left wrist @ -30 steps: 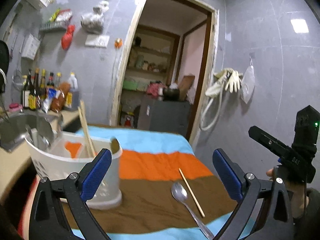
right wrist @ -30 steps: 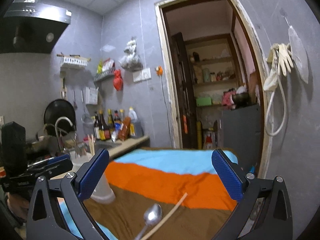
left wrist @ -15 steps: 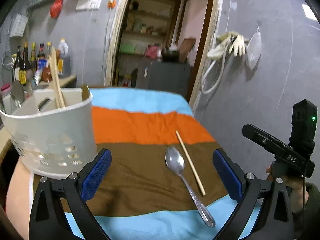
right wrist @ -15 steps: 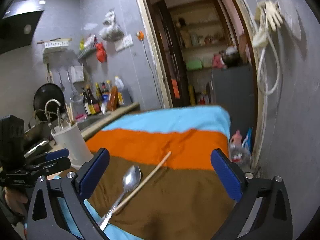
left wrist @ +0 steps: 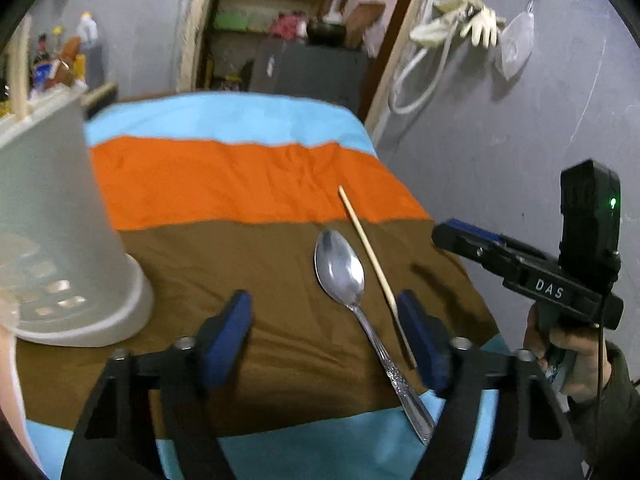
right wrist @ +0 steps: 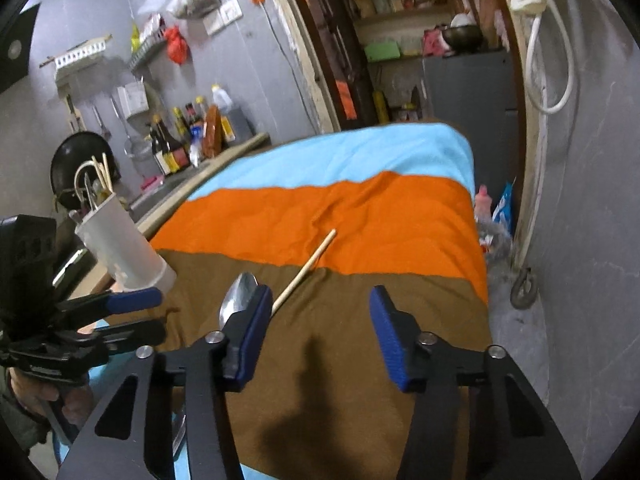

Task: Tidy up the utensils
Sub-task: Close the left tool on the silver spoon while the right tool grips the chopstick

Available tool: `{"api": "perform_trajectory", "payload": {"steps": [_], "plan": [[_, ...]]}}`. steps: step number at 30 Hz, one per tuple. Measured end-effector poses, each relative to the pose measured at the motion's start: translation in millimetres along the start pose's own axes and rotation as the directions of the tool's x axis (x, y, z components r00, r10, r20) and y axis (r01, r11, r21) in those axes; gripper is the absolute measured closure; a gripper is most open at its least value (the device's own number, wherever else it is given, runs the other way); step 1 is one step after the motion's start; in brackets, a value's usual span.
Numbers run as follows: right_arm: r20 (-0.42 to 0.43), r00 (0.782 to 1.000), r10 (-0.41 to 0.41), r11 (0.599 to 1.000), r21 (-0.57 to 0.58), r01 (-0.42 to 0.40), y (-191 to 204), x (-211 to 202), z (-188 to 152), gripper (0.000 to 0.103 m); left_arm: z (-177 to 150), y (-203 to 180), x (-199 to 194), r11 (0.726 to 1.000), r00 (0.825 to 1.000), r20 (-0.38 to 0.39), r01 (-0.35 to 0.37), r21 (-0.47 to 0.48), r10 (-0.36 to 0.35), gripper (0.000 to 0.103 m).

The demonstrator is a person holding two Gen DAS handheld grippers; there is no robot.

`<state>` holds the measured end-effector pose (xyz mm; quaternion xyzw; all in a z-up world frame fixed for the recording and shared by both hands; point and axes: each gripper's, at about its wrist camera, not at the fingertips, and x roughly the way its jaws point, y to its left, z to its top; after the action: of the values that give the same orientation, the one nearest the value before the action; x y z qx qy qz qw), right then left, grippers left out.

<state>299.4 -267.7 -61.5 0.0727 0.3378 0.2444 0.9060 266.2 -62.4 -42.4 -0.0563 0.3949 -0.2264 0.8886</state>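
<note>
L gripper (left wrist: 324,332) & R gripper (right wrist: 316,336) both closing w/ nothing pinched, jaws apart over cloth (left wrist: 240,184); spoon (left wrist: 340,272) & chopstick (left wrist: 370,256) lie center-right, holder (left wrist: 52,220) at left.

spoon (left wrist: 340,268) lies just left of chopstick (left wrist: 370,256) on cloth (left wrist: 240,184)

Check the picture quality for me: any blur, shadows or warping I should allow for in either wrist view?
Left wrist view: the left claw is motion-smeared, closing, while the spoon stays sharp with some glare. Right wrist view: a dark claw shadow lies on the brown cloth; the right claw looks sharp. Both views bend straight lines at the rim.
</note>
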Motion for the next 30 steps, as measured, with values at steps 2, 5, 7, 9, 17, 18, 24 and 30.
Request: {"api": "perform_trajectory", "payload": {"steps": [2, 5, 7, 9, 17, 18, 24, 30], "plan": [[-0.018, 1.000, 0.000, 1.000, 0.010, 0.000, -1.0, 5.2, 1.9, 0.061, 2.9, 4.1, 7.8, 1.000, 0.999, -0.033, 0.015, -0.009, -0.015, 0.050], [-0.043, 0.999, 0.009, 1.000, 0.028, -0.008, -3.9, 12.4, 4.2, 0.064, 6.0, 7.8, 17.9, 0.999, 0.998, -0.056, 0.031, -0.026, -0.032, 0.051], [-0.060, 0.998, 0.015, 0.999, 0.040, -0.013, -6.4, 16.8, 5.3, 0.066, 9.8, 12.5, 24.2, 0.998, 0.996, -0.071, 0.047, -0.042, -0.050, 0.053], [-0.073, 0.997, 0.018, 0.999, 0.051, -0.014, -8.1, 20.9, 6.3, 0.067, 13.4, 15.9, 28.5, 0.997, 0.995, -0.076, 0.056, -0.051, -0.059, 0.056], [-0.087, 0.996, 0.022, 0.997, 0.069, -0.016, -8.6, 34.1, 14.7, 0.074, 25.4, 21.5, 35.7, 0.992, 0.990, -0.074, 0.113, -0.055, -0.117, 0.060], [-0.092, 0.995, 0.024, 0.997, 0.071, -0.018, -8.2, 37.1, 15.9, 0.075, 25.9, 21.5, 36.4, 0.992, 0.990, -0.076, 0.117, -0.055, -0.121, 0.061], [-0.123, 0.991, 0.049, 0.995, 0.093, -0.037, -8.8, 54.2, 22.5, 0.078, 27.3, 27.3, 42.2, 0.983, 0.980, -0.097, 0.164, -0.089, -0.172, 0.084], [-0.174, 0.981, 0.082, 0.992, 0.109, -0.064, -8.8, 72.1, 28.9, 0.078, 27.7, 32.4, 42.8, 0.975, 0.974, -0.109, 0.184, -0.125, -0.198, 0.100]]}}
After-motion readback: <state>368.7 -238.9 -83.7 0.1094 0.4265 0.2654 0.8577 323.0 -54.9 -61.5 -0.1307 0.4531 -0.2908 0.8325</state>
